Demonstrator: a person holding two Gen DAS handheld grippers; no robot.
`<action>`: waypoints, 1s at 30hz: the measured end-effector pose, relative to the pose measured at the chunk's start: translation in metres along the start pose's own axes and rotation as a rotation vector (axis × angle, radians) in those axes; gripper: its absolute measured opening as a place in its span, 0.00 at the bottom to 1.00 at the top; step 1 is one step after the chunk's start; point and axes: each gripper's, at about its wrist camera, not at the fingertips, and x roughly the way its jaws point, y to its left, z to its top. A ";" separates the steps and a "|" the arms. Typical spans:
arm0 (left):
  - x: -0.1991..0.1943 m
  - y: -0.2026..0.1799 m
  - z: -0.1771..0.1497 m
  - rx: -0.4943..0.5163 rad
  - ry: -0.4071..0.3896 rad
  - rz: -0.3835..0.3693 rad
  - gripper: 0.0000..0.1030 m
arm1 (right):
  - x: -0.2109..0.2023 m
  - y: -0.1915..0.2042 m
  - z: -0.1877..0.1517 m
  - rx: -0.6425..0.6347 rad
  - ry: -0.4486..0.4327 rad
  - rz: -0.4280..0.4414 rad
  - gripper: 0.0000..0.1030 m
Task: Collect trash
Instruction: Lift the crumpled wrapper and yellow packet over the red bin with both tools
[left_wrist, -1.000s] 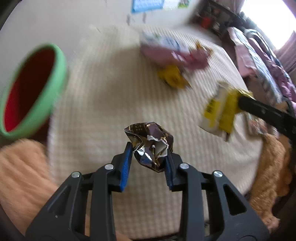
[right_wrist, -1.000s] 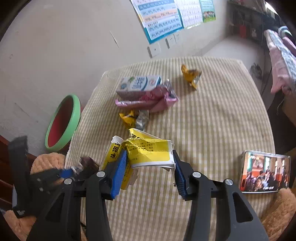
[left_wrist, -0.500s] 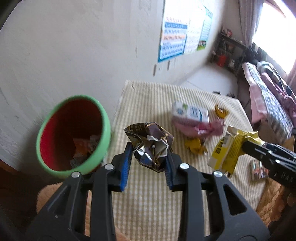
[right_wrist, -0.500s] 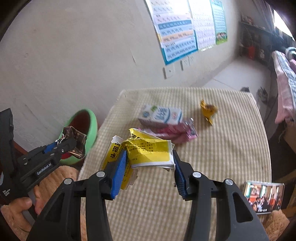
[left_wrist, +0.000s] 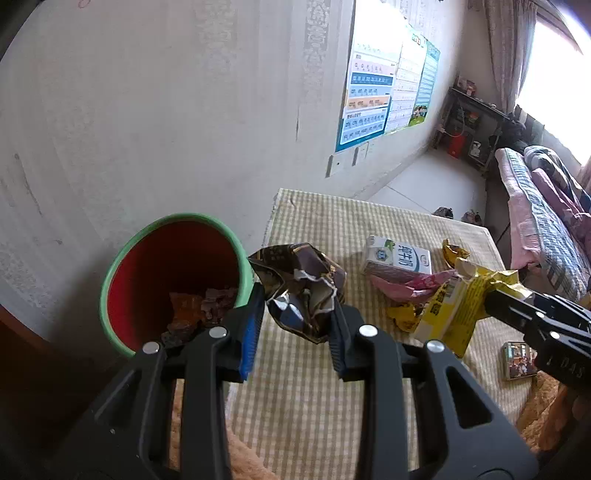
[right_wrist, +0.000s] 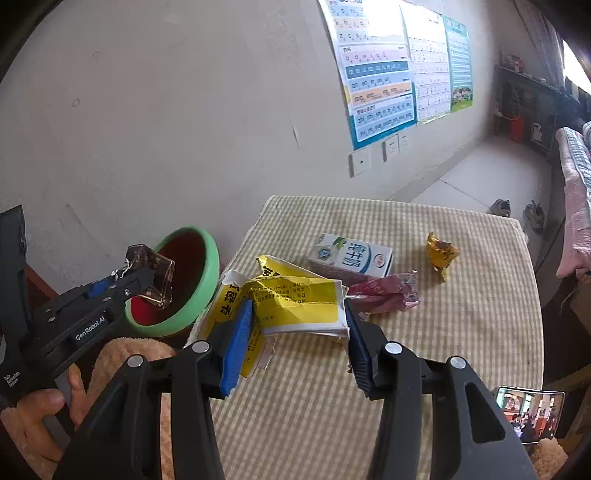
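**A:** Left wrist view first. The left gripper (left_wrist: 297, 325) is clamped on a crumpled foil wrapper (left_wrist: 301, 286), blue pads pressed into both sides of it. The bin (left_wrist: 171, 277) with the green rim and red inside sits off the table's left edge, already holding some scraps. From this angle the wrapper looks just right of the rim, not over the opening. Off to the right the right gripper (left_wrist: 491, 299) shows up with a yellow packet (left_wrist: 452, 308).

**B:** Right wrist view mostly agrees. The right gripper (right_wrist: 299, 332) is open fairly wide but closed enough to pinch the yellow packet (right_wrist: 295, 302), which is held above the checked tablecloth (right_wrist: 461, 332). The left gripper (right_wrist: 142, 278) with the foil wrapper (right_wrist: 151, 275) looks level with the mouth of the bin (right_wrist: 192, 280) here, though I can't tell whether it's truly above it.

**A:** So the step is carry-to-bin, both hands loaded. Next, I'd guess: get the foil clearly over the opening, let go, then the same for the packet.

**B:** Still on the table: milk carton (right_wrist: 351, 256), pink wrapper (right_wrist: 384, 293), small yellow wrapper (right_wrist: 439, 254). The phone (right_wrist: 528, 411) near the corner isn't trash, I reckon.
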 end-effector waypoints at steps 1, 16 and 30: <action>0.000 0.002 0.000 -0.002 -0.001 0.004 0.30 | 0.002 0.001 0.000 -0.002 0.004 0.003 0.45; 0.011 0.038 -0.008 -0.074 0.026 0.051 0.30 | 0.029 0.029 0.003 -0.057 0.054 0.047 0.46; 0.027 0.114 -0.009 -0.181 0.050 0.168 0.30 | 0.071 0.088 0.041 -0.197 0.061 0.107 0.46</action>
